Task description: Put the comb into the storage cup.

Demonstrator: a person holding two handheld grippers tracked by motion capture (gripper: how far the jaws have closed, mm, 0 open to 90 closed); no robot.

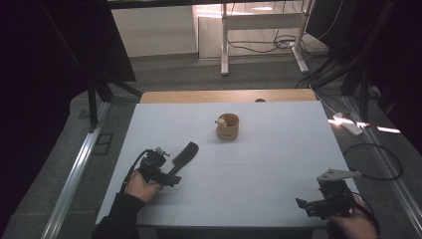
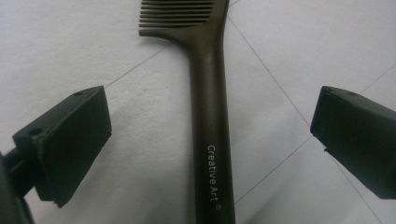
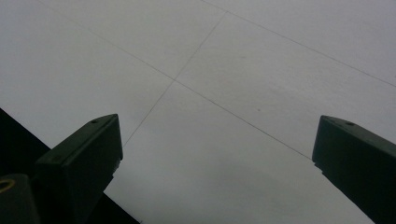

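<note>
A left hand-held gripper (image 2: 210,140), jaws spread wide, straddles the handle of a dark comb (image 2: 208,116) lying flat on the white desk (image 1: 278,164), toothed end pointing toward a small wooden cup (image 1: 227,126) farther back. For a clean pickup, the jaws should drop level until they flank the handle, then close squarely across its narrow width. The right hand-held gripper (image 1: 318,205), also spread, waits near the desk's front corner.

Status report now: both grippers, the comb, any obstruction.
Left gripper open, jaws astride the dark plastic comb's handle, not touching. Right gripper open over bare white table. Small tan cup stands apart; nothing blocking.
</note>
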